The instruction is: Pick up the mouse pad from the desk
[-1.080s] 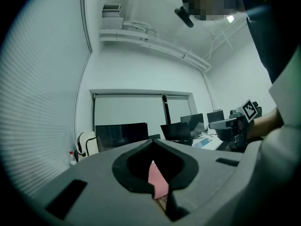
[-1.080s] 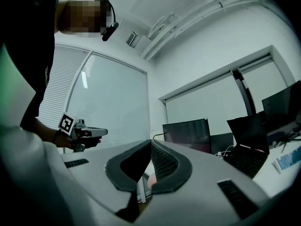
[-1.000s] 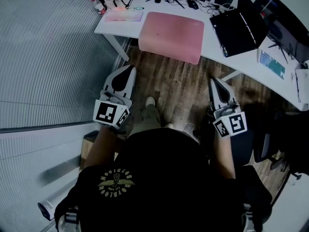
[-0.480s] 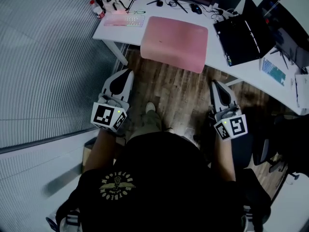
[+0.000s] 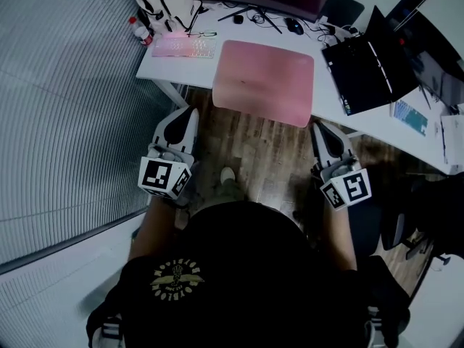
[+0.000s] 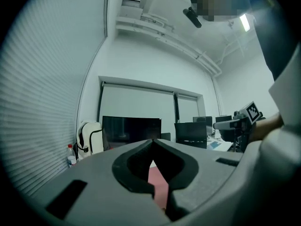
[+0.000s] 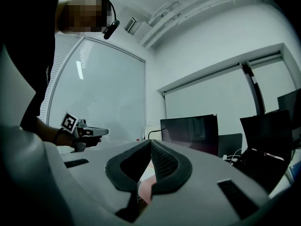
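One mouse pad [image 5: 264, 80] lies beyond left gripper [image 5: 190, 110], right gripper [image 5: 317, 125] (closed).

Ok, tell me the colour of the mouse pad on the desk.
Plain pink, with no pattern. The mouse pad shows best in the head view.

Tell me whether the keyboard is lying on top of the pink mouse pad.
No, the keyboard lies on the white desk beside the mouse pad's left edge, not over it.
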Tool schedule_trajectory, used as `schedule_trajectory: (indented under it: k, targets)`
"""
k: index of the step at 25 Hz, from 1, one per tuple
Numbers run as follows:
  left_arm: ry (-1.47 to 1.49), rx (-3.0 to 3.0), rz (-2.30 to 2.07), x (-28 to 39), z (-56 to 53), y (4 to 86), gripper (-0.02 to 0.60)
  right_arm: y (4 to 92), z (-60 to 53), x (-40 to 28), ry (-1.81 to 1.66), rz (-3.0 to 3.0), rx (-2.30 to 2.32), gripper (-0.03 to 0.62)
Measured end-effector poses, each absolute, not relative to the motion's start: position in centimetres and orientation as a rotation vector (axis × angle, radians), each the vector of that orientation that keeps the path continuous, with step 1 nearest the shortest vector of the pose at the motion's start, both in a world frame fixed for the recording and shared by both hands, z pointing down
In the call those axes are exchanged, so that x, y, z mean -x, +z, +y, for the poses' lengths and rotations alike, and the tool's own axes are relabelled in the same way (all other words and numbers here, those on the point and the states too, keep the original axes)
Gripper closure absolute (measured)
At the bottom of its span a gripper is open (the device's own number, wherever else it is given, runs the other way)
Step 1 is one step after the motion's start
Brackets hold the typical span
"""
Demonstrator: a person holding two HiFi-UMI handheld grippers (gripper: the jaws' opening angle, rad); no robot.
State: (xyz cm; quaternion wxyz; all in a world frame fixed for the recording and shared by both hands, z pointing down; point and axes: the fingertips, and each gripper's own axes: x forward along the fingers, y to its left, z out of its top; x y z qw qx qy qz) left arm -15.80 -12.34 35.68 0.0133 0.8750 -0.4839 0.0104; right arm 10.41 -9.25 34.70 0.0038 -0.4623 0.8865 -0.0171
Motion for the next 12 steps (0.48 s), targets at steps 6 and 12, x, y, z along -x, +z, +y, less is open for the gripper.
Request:
schedule_trajectory:
  k: [6, 12]
  targets:
    - [0.008, -2.74, -1.479, 17.1, -16.2, 35.7, 0.575, 34.6, -11.9, -9.3, -0.042, 2.776, 1.489, 0.592]
    - [-0.007, -2.764, -1.42, 17.4, -18.9, 35.7, 0.575, 33.8, -13.5, -8.7, -0.015, 2.774, 1.547, 0.592]
